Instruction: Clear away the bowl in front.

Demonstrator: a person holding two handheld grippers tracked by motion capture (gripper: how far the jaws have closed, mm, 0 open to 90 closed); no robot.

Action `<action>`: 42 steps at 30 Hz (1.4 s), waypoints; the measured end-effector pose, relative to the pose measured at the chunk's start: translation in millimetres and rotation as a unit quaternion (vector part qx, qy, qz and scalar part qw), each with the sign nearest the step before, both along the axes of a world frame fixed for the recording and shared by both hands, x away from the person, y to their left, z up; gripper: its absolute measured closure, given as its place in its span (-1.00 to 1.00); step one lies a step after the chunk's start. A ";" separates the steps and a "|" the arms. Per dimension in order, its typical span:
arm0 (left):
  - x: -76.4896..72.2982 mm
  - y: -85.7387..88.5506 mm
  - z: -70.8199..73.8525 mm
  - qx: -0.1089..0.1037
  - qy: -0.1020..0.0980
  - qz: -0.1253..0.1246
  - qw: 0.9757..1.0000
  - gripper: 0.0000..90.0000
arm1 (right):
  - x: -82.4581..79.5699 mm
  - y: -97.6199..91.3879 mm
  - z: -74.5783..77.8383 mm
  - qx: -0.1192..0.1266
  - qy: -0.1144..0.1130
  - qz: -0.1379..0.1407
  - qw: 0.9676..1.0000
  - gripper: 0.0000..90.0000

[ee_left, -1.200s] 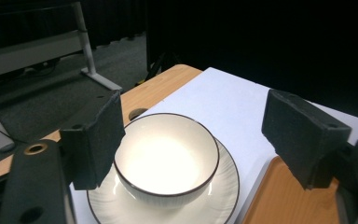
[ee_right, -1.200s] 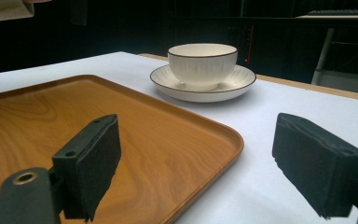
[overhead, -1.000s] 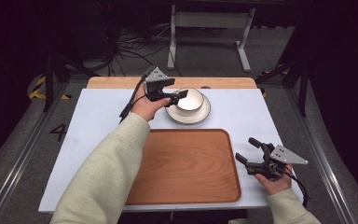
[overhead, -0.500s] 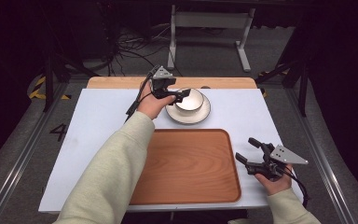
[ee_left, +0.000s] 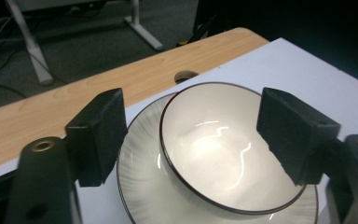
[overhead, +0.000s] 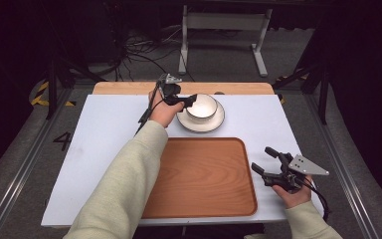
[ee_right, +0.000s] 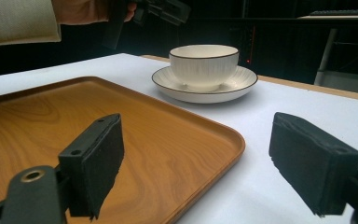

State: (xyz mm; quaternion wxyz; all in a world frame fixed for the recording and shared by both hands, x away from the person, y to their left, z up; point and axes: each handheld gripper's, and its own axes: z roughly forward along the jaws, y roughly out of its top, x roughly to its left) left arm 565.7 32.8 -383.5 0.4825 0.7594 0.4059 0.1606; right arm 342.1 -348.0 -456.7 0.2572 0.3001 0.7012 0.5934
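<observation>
I see left gripper (overhead: 186, 101) spread wide over bowl (overhead: 202, 106) on saucer (overhead: 201, 122) | right gripper (overhead: 266, 160) agape, empty, beside tray (overhead: 201, 177)

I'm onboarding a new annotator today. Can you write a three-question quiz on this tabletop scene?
1. True or false: the bowl sits on the wooden tray.
2. What is the state of the left gripper? A) shut on the bowl B) open at the bowl C) lying on the tray
3. Fill in: the right gripper hovers open beside the tray's ____ edge.

Key: 1 false, it sits on a saucer; 2 B; 3 right.
</observation>
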 end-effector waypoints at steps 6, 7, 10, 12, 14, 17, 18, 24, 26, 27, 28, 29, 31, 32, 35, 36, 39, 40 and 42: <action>4.2 -2.6 -9.5 0.014 0.023 0.002 1.000 -0.28 | 0.1 -0.2 0.0 0.001 0.000 0.001 1.000 -0.58; 5.5 -2.9 -11.5 0.017 0.024 0.005 1.000 -0.25 | 0.1 -0.2 0.0 0.001 0.000 0.001 1.000 -0.58; 8.0 -4.0 -16.8 0.015 0.038 0.012 0.999 -0.20 | 0.2 -0.4 0.0 0.002 0.001 0.002 1.000 -0.58; 9.6 -4.5 -19.5 0.016 0.042 0.013 0.999 -0.17 | 0.3 -0.5 0.0 0.002 0.000 0.003 1.000 -0.58; 10.9 -5.3 -22.6 0.015 0.051 0.017 0.998 -0.15 | 0.3 -0.6 0.0 0.002 0.000 0.003 1.000 -0.58; 12.2 -6.9 -26.7 0.013 0.061 0.017 0.998 -0.12 | 0.4 -0.8 -0.1 0.003 0.000 0.003 1.000 -0.57; 13.0 -7.5 -28.5 0.014 0.064 0.015 0.998 -0.10 | 0.4 -0.9 -0.1 0.004 0.000 0.003 1.000 -0.57; 15.3 -10.4 -38.3 0.012 0.094 0.013 0.995 -0.06 | 0.4 -1.0 -0.1 0.005 0.000 0.005 1.000 -0.57; 16.5 -10.9 -40.5 0.008 0.099 0.016 0.995 -0.04 | 0.4 -1.1 -0.1 0.005 0.000 0.005 1.000 -0.57; 17.2 -10.8 -41.3 0.005 0.100 0.017 0.995 -0.04 | 0.4 -1.1 -0.1 0.005 0.000 0.005 1.000 -0.57; 17.4 -10.8 -41.6 0.001 0.104 0.020 0.994 -0.03 | 0.5 -1.1 -0.1 0.005 0.000 0.005 1.000 -0.57; 17.9 -10.7 -42.0 -0.002 0.105 0.021 0.994 0.00 | 0.4 -1.2 -0.1 0.005 0.001 0.005 1.000 -0.57; 18.2 -11.1 -42.7 -0.008 0.110 0.023 0.994 0.01 | 0.4 -1.2 -0.1 0.006 0.001 0.005 1.000 -0.57; 18.4 -11.2 -43.3 -0.010 0.113 0.024 0.993 0.04 | 0.5 -1.2 -0.1 0.006 0.001 0.005 1.000 -0.57; 18.8 -12.4 -45.7 -0.011 0.122 0.027 0.992 0.09 | 0.5 -1.3 -0.1 0.006 0.001 0.005 1.000 -0.57; 18.8 -12.8 -46.5 -0.012 0.126 0.029 0.992 0.13 | 0.5 -1.3 -0.1 0.006 0.001 0.005 1.000 -0.57; 19.1 -13.6 -48.1 -0.018 0.134 0.032 0.990 0.21 | 0.5 -1.2 -0.1 0.006 0.001 0.006 1.000 -0.56; 19.2 -13.8 -48.4 -0.021 0.137 0.033 0.990 0.21 | 0.6 -1.2 -0.1 0.006 0.001 0.006 1.000 -0.56; 19.2 -14.7 -48.5 -0.026 0.141 0.036 0.989 0.28 | 0.5 -1.4 -0.1 0.006 0.001 0.005 1.000 -0.56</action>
